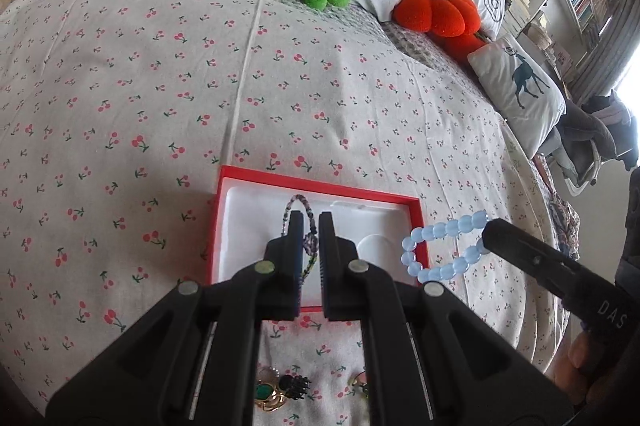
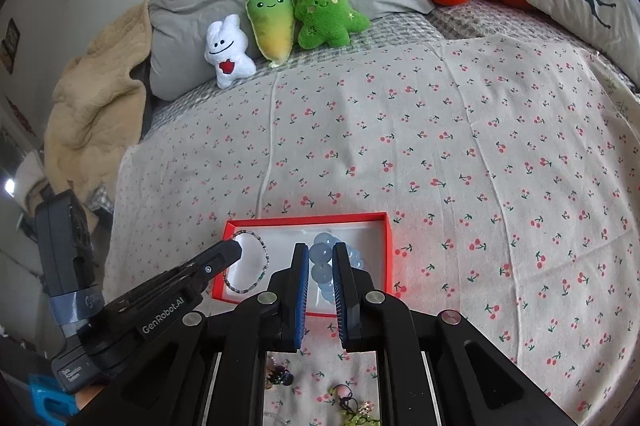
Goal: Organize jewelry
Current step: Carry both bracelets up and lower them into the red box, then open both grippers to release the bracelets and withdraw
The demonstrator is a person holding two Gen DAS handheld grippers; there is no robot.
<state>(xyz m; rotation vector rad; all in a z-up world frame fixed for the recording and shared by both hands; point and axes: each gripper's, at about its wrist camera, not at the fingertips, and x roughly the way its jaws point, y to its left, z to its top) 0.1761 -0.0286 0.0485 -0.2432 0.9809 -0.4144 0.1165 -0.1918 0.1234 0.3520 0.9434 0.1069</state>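
The left tool [image 1: 307, 222] pinches a braided bracelet [image 1: 298, 204] over the red box [image 1: 320, 182] on the bed [image 1: 160, 86]; the right tool [image 2: 320, 254] pinches a blue bead bracelet [image 2: 322, 252] over its right half.

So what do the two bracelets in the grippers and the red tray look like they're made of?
Blue bracelet, held by the right gripper: round translucent beads, glossy, probably glass or plastic. Thin bracelet, held by the left gripper: looks braided or finely beaded, multicoloured and matte; too small to tell which. Red tray: thin, crisp matte walls, likely cardboard, with a white insert that looks like moulded foam or plastic.
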